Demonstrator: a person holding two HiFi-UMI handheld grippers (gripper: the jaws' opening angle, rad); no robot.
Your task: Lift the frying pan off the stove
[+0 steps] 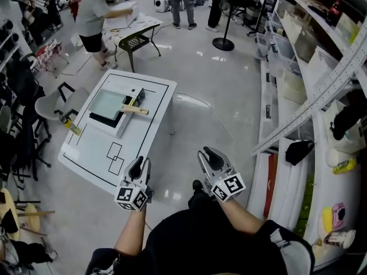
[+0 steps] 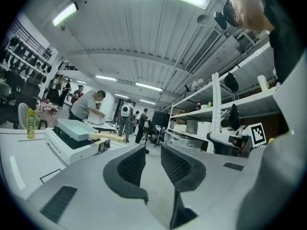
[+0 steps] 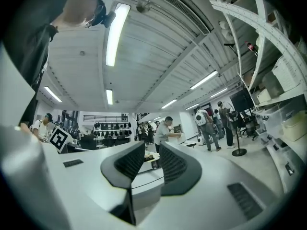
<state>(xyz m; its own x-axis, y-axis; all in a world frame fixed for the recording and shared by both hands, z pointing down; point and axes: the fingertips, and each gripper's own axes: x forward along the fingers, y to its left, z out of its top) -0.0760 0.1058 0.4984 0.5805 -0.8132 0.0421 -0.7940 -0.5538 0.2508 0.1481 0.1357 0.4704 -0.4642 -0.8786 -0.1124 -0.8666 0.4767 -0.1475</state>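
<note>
A pale green rectangular frying pan (image 1: 108, 104) with a wooden handle (image 1: 135, 110) sits on a flat white stove (image 1: 125, 125) on the white table (image 1: 86, 149), ahead and to the left. In the left gripper view the pan (image 2: 76, 126) rests on the stove (image 2: 64, 146) at the left, some way off. My left gripper (image 1: 138, 166) (image 2: 152, 158) is held in the air short of the table's near edge, open and empty. My right gripper (image 1: 210, 156) (image 3: 151, 159) is beside it over the floor, open and empty too. Both are well apart from the pan.
A yellow bottle (image 1: 72, 127) lies at the table's left edge. Chairs (image 1: 50, 104) stand to the left, and storage shelves (image 1: 321, 90) run along the right. A person (image 1: 94, 13) works at a small table behind, and others stand further back.
</note>
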